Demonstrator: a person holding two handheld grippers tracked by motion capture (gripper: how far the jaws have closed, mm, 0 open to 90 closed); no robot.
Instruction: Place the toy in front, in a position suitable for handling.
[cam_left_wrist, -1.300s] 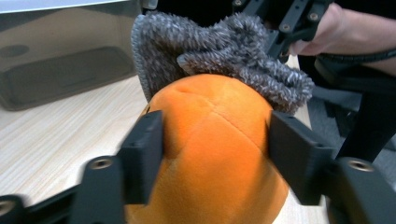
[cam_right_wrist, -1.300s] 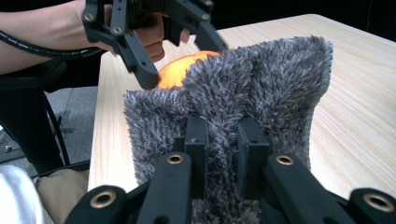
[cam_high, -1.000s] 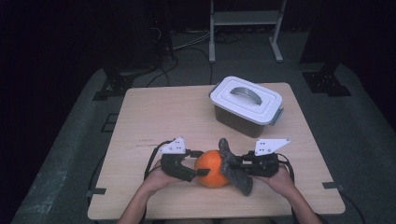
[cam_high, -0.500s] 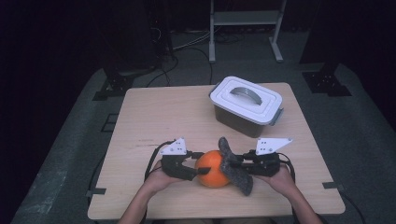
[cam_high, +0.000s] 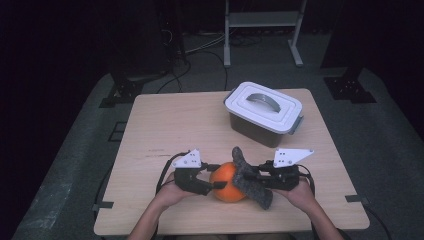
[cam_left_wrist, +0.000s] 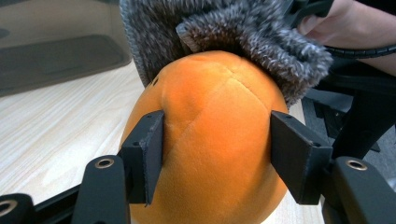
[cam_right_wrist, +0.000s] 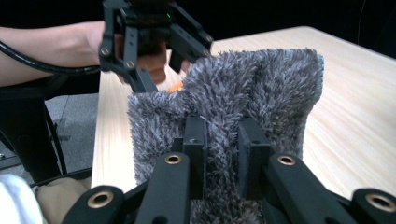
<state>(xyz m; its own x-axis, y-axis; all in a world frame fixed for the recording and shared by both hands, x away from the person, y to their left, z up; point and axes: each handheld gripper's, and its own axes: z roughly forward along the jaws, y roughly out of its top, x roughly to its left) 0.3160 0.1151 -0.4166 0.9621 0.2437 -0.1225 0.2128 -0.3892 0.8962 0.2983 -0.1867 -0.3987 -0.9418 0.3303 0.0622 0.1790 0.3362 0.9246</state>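
Left gripper (cam_left_wrist: 212, 154) clamps round orange plush ball (cam_left_wrist: 210, 140); right gripper (cam_right_wrist: 222, 140) pinches fuzzy grey cloth (cam_right_wrist: 233, 98), probably draped over ball's right side

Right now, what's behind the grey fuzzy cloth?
The orange plush ball, clamped by the left gripper. The grey cloth, pinched by the right gripper, covers the ball's far side.

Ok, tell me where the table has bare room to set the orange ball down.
Bare wood: the whole left half of the table, left of the lidded box, and the strip between the box and the grippers. Crowded: the near edge, where the left gripper clamps the orange ball against the grey fuzzy cloth held by the right gripper.
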